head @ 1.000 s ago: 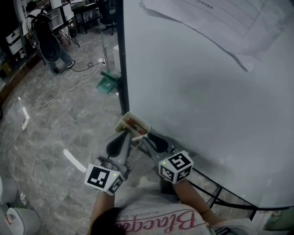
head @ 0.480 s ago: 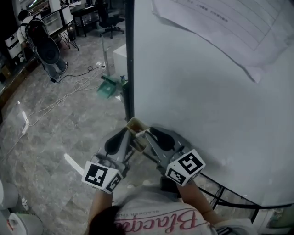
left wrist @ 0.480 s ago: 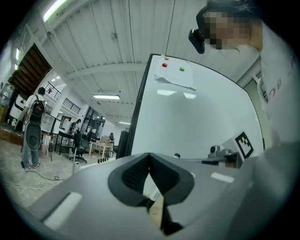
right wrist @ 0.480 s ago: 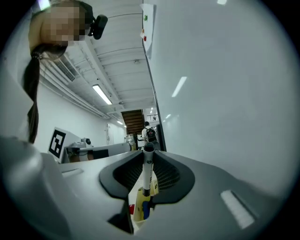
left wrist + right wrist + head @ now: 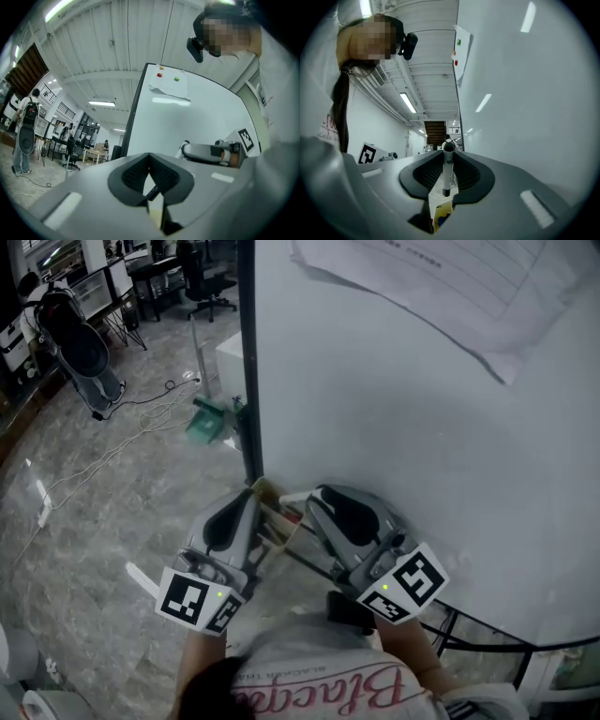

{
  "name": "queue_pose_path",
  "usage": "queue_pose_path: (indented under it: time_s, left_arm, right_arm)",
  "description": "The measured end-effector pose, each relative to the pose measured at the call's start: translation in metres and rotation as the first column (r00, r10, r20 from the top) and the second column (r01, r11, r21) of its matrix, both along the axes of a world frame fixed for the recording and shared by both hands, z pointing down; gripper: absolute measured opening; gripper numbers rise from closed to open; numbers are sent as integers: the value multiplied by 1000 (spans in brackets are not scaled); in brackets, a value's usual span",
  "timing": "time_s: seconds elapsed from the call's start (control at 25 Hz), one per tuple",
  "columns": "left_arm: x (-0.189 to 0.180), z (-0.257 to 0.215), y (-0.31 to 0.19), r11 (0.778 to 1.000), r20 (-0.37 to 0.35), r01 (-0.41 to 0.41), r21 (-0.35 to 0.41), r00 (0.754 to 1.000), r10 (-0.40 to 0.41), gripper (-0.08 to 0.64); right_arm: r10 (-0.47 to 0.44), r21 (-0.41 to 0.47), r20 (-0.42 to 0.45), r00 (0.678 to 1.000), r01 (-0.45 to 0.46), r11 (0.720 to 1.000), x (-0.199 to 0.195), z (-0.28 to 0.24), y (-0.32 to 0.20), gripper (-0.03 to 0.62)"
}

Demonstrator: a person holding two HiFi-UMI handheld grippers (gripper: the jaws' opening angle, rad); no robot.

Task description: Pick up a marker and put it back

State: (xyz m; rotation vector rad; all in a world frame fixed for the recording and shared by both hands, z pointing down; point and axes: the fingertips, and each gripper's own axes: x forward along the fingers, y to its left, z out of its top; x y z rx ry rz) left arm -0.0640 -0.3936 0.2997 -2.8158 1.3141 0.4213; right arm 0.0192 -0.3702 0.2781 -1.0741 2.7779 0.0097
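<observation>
A white marker [image 5: 448, 168] with a dark cap stands upright between the pads of my right gripper [image 5: 448, 161], which is shut on it. In the head view that gripper [image 5: 317, 495] sits just right of the cream marker holder [image 5: 272, 514], which is fixed at the whiteboard's lower left corner. My left gripper [image 5: 246, 498] is at the holder's left side. Its jaws meet at the tips in the left gripper view, so the left gripper [image 5: 149, 161] is shut. The cream holder [image 5: 154, 216] shows just below them.
The whiteboard [image 5: 403, 418] fills the right side, with a paper sheet [image 5: 450, 287] pinned high on it. Its dark frame post [image 5: 247, 352] and foot bars [image 5: 450, 634] run close by. Cables [image 5: 103, 451] and a green object [image 5: 206, 423] lie on the floor; a person with a backpack [image 5: 70, 338] stands far left.
My right gripper has shifted to the right of the holder, its marker cube swinging out to the right. The left gripper has stayed by the holder.
</observation>
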Motion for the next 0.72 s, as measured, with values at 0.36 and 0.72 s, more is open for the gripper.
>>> queue_pose_path:
  time_s: [0.36,0.72]
  left_arm:
    - [3,-11,4,999,-48,-33,34,998,34,0]
    - [1,-5,1,999,-14,-32,23,999,32,0]
  right_arm:
    - [-8,26,-11,1000,8,1000,-2,-2,5,72]
    - [-5,-28,-30,1000,4,1000,-9,21,-2,72]
